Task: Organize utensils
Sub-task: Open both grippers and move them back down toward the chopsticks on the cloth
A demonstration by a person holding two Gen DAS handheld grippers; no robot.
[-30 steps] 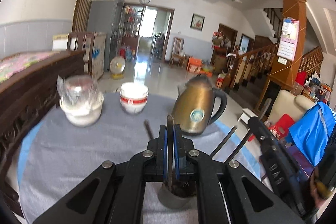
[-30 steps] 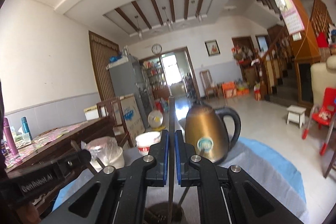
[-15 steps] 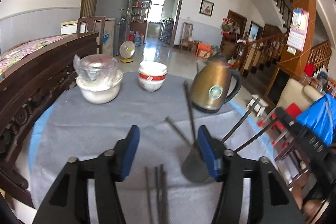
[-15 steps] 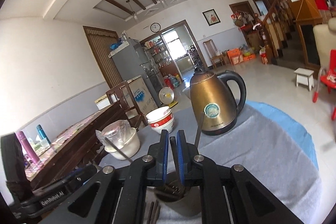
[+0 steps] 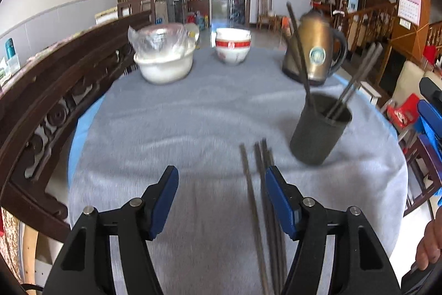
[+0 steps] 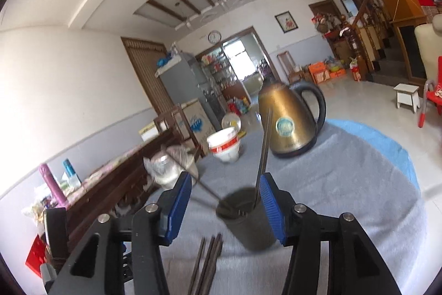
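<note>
Blue-padded and spread wide, your left gripper (image 5: 221, 198) holds nothing; it hangs low over the grey cloth (image 5: 193, 129) that covers the round table. Your right gripper (image 6: 225, 205) is parted just as far and is equally empty, with the dark holder cup (image 6: 248, 223) showing between its fingers.

Closest to you on the cloth lie the loose chopsticks (image 5: 258, 206), a small bundle of dark sticks running away from you; in the left wrist view they lie beside the inner face of the right-hand pad. In the right wrist view the same bundle (image 6: 207, 264) sits just in front of the cup.

Beyond them, to your right, the holder cup (image 5: 317, 132) stands upright on the cloth. Several chopsticks (image 5: 301, 62) already lean in it, some tilted left and a pair tilted right (image 5: 356, 79). The blue pads of your right gripper (image 5: 431, 126) show at the edge of the left view, beside the cup.

Further back stands a brass-coloured kettle (image 5: 315, 51) with a black handle. Left of it sits a white bowl with a red band (image 5: 233, 49), then a white bowl covered in clear plastic (image 5: 163, 57). A dark carved wooden bench back (image 5: 55, 90) curves along the table's left side.
</note>
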